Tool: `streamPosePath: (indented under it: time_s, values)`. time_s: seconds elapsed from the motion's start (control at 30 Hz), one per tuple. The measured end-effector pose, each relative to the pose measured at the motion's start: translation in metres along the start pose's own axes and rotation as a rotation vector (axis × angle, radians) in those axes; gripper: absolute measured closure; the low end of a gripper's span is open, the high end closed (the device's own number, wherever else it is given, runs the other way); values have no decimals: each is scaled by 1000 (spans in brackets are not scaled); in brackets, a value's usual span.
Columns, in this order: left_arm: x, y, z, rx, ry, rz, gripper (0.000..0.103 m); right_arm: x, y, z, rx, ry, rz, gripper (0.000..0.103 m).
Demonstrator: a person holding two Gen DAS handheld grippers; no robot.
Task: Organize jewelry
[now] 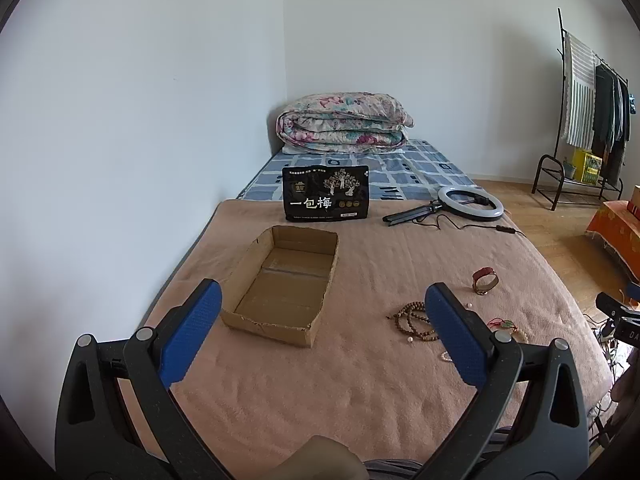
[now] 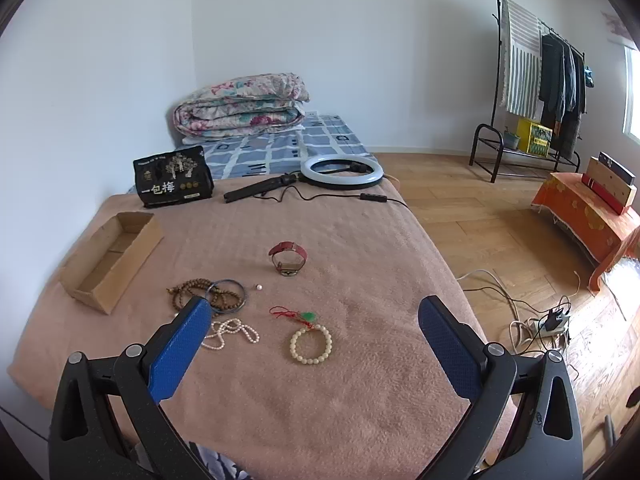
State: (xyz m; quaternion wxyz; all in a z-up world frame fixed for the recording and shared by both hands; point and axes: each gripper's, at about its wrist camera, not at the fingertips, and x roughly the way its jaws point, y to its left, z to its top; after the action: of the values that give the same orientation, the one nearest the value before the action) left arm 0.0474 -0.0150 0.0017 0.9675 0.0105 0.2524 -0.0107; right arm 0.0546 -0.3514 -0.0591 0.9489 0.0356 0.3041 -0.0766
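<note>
An empty cardboard box [image 1: 284, 280] lies on the pink blanket; it also shows in the right wrist view [image 2: 112, 256] at the left. Jewelry lies loose to its right: a red-strapped watch [image 2: 287, 258], brown wooden beads [image 2: 200, 292] under a blue bangle [image 2: 226, 295], a pearl necklace [image 2: 232, 332], a single pearl [image 2: 259, 287], a green pendant on red cord [image 2: 298, 316] and a cream bead bracelet [image 2: 311, 345]. My left gripper [image 1: 324, 304] is open and empty, near the box's front. My right gripper [image 2: 314, 316] is open and empty, hovering over the jewelry.
A black snack bag [image 1: 326, 196] stands behind the box. A ring light [image 2: 340, 172] with its cable lies at the back right. A folded quilt [image 2: 240, 106] sits far back. The bed edge [image 2: 440, 256] drops to wooden floor with cables and a power strip [image 2: 548, 326].
</note>
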Motion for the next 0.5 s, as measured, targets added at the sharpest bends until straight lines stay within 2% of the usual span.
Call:
streamPosePath:
  time_s: [0.3,0.5]
  values:
    - [24,-3,-2,27,28,-23,0,8,1,-4,-26,-14,10,0]
    - [54,-14,-6,89,66,-48,0,26,-1,-5,-36,17,50,0]
